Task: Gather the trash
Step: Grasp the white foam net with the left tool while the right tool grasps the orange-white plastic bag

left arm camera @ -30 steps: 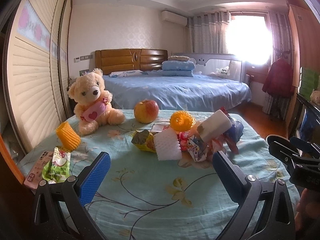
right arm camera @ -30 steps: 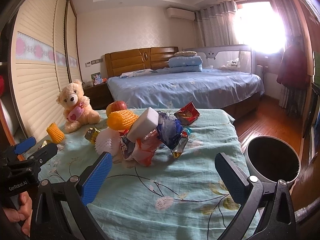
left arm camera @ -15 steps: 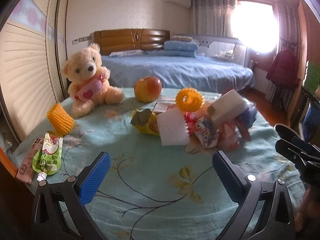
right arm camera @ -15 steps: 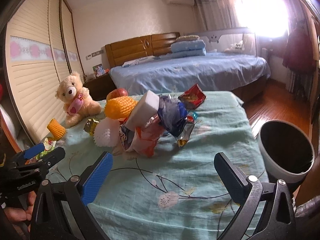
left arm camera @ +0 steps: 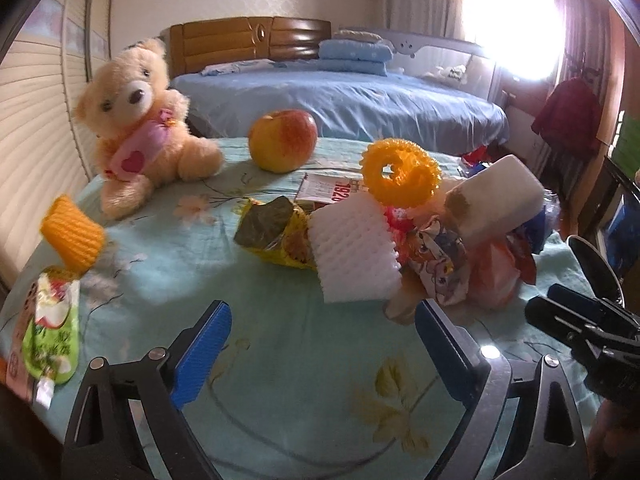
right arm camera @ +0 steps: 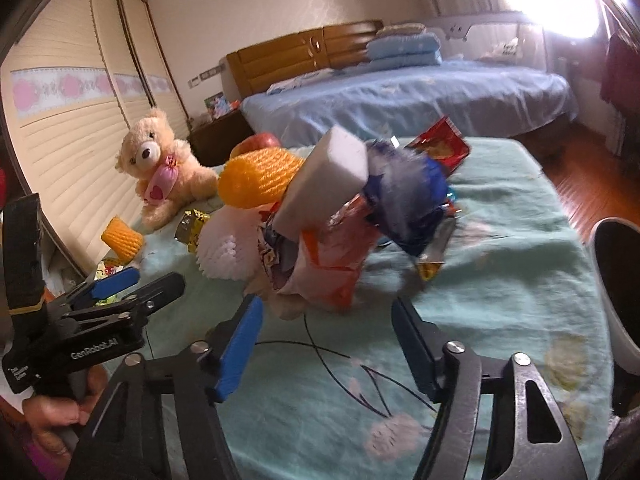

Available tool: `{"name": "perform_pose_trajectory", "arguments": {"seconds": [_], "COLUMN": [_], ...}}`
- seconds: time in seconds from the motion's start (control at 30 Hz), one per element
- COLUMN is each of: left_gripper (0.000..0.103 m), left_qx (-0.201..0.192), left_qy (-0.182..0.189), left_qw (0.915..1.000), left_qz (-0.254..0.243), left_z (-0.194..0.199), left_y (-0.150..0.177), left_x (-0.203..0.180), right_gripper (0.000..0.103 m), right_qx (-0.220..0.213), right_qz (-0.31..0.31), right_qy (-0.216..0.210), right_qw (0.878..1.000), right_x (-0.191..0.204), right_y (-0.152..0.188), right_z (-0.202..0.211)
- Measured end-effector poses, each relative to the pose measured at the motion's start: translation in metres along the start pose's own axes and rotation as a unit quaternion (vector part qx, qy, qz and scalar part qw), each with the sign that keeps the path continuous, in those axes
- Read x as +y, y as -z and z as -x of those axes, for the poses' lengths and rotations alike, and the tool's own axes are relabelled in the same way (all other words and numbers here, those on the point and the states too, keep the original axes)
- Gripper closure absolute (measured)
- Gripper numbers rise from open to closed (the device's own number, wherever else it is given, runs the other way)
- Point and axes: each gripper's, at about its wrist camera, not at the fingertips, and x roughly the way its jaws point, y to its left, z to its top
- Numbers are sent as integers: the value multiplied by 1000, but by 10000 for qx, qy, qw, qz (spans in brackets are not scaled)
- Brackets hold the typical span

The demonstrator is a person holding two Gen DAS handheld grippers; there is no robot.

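Leaning white foam block (right arm camera: pixel 326 178) atop trash pile, long axis tilted up-right, both hand-held grippers closing, nothing between jaws.

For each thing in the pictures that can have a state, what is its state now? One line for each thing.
left gripper: jaws closing, nothing between them.
right gripper: jaws closing, nothing between them yet.
trash pile: heaped on the table, untouched.
white foam block: tilted, on top of the pile.
teddy bear: sitting upright.
apple: whole, on the table.
green pouch: lying flat.
bin: open, beside the table.
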Motion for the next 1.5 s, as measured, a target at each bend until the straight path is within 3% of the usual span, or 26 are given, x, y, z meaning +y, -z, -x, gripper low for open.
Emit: {"name": "perform_pose_trajectory", "arguments": {"seconds": [0.2,0.27,0.37,0.43,0.47,0.5,0.53,0.63,1.1,1.5], "left_gripper": [11,16,29,52,58,62,70,80,86,86], "left_qx": [218,291,457,580,661,683,626,582,425,364], "left_qy": [169,225,328,463,639,667,642,629,836,1224], "left_qw": [9996,9993,9984,9972,9957,9953,9959,9962,9952,9918], "left_qz": [51,74,58,64,115,145,137,141,269,8], "left_z": [-36,-46,-60,-69,-73,-75,-73,-69,5,44], "left_y": [-13,-18,-21,-22,-21,-22,-22,-20,15,26], "left_x": [5,5,3,3,3,4,5,9,13,-15], "right_gripper": [38,38,41,50,55,61,61,65,66,66], "right_qx": [240,278,357,429,467,502,529,450,366,138], "right_qz": [32,27,-26,-63,-94,-119,-119,-3,-42,-69], "right_qy": [-93,-93,-116,-136,-157,-161,-152,-144,-444,-360], "right_qw": [9997,9996,9993,9990,9987,9985,9984,9989,9983,9992], "right_x": [1,0,-4,-7,-8,-9,-10,-5,0,-6], "right_y": [-8,-9,-11,-11,-11,-10,-10,-9,15,25], "right_z": [-24,-29,-37,-41,-42,-44,-45,-40,5,37]}}
